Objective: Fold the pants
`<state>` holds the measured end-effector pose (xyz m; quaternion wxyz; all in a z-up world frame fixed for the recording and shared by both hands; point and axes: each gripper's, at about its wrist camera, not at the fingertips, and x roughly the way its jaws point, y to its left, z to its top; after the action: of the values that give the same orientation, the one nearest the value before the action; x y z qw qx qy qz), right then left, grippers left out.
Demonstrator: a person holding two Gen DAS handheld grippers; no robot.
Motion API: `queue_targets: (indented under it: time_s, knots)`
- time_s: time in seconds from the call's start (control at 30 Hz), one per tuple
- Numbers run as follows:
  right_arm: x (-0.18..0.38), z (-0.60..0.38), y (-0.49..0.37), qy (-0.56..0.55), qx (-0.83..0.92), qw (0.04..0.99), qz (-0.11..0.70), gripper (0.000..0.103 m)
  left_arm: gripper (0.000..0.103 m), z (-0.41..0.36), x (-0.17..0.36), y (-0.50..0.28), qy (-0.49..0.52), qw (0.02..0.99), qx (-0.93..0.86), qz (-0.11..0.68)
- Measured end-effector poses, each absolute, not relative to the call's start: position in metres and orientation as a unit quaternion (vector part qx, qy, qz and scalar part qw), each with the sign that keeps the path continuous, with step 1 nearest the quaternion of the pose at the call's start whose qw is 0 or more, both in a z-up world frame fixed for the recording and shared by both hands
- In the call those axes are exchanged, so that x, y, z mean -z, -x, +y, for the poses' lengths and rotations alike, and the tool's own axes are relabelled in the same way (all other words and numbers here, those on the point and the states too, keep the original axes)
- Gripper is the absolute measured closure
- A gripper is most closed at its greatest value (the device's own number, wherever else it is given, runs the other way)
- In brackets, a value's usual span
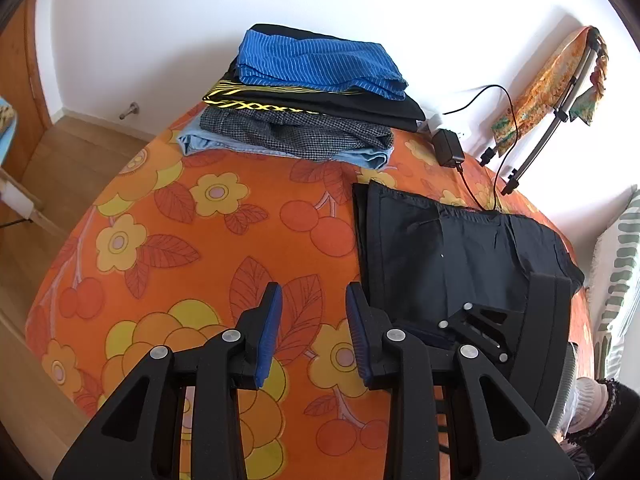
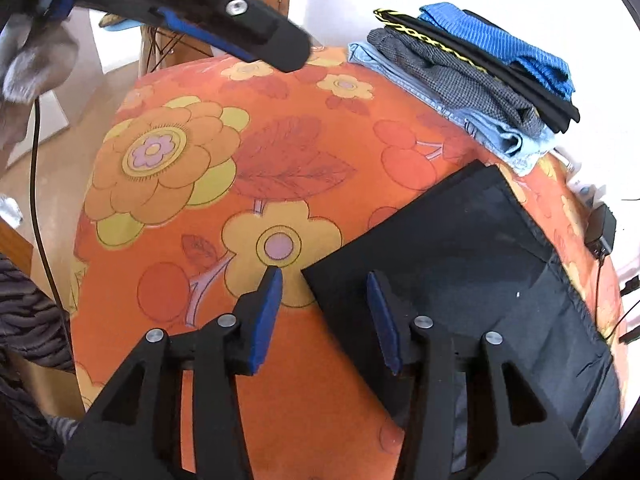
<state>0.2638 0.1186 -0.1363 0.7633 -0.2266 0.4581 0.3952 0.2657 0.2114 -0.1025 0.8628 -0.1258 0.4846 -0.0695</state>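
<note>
Dark folded pants (image 1: 460, 248) (image 2: 460, 248) lie flat on the orange flowered cover (image 1: 160, 240) (image 2: 280, 168). My right gripper (image 2: 323, 276) is open at the pants' near left corner. One finger is over the dark cloth, the other over the cover, and the pads press on nothing. Its black frame (image 1: 492, 332) shows in the left wrist view above the pants' near edge. My left gripper (image 1: 313, 292) hangs open over bare cover just left of the pants, holding nothing. In the right wrist view the left gripper (image 2: 280, 50) reaches in from the top left.
A stack of folded clothes (image 1: 312, 92) (image 2: 480, 72), blue on top, sits at the far edge. A black power adapter (image 1: 448, 146) (image 2: 602, 228) with its cable lies behind the pants. A patterned cloth on a frame (image 1: 552, 80) leans on the wall. Wooden floor (image 1: 80, 160) lies left.
</note>
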Motion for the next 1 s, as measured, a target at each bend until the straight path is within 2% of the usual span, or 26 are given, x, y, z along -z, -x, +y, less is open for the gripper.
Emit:
queue_targets:
  time_s: [0.07, 0.17, 0.3, 0.43, 0.6, 0.77, 1.0]
  knots:
    - [0.137, 0.118, -0.268, 0.226, -0.381, 0.771, 0.458, 0.081, 0.073, 0.211, 0.105, -0.266, 0.129, 0.86, 0.072, 0.488]
    - [0.135, 0.11, -0.274, 0.199, -0.376, 0.777, 0.464, 0.091, 0.073, 0.21, 0.111, -0.269, 0.141, 0.853, 0.074, 0.497]
    - [0.124, 0.084, -0.275, 0.129, -0.366, 0.799, 0.459, 0.092, 0.073, 0.205, 0.119, -0.275, 0.159, 0.842, 0.082, 0.509]
    - [0.117, 0.062, -0.27, 0.086, -0.36, 0.812, 0.452, 0.092, 0.06, 0.192, 0.127, -0.288, 0.177, 0.826, 0.098, 0.526]
    - [0.108, 0.043, -0.27, 0.033, -0.36, 0.821, 0.441, 0.092, 0.051, 0.178, 0.14, -0.318, 0.214, 0.804, 0.117, 0.542]
    - [0.106, 0.032, -0.271, 0.001, -0.363, 0.823, 0.437, 0.092, 0.051, 0.169, 0.165, -0.343, 0.276, 0.764, 0.135, 0.567]
    - [0.103, 0.022, -0.272, -0.026, -0.37, 0.824, 0.429, 0.092, 0.051, 0.156, 0.183, -0.363, 0.296, 0.748, 0.133, 0.579]
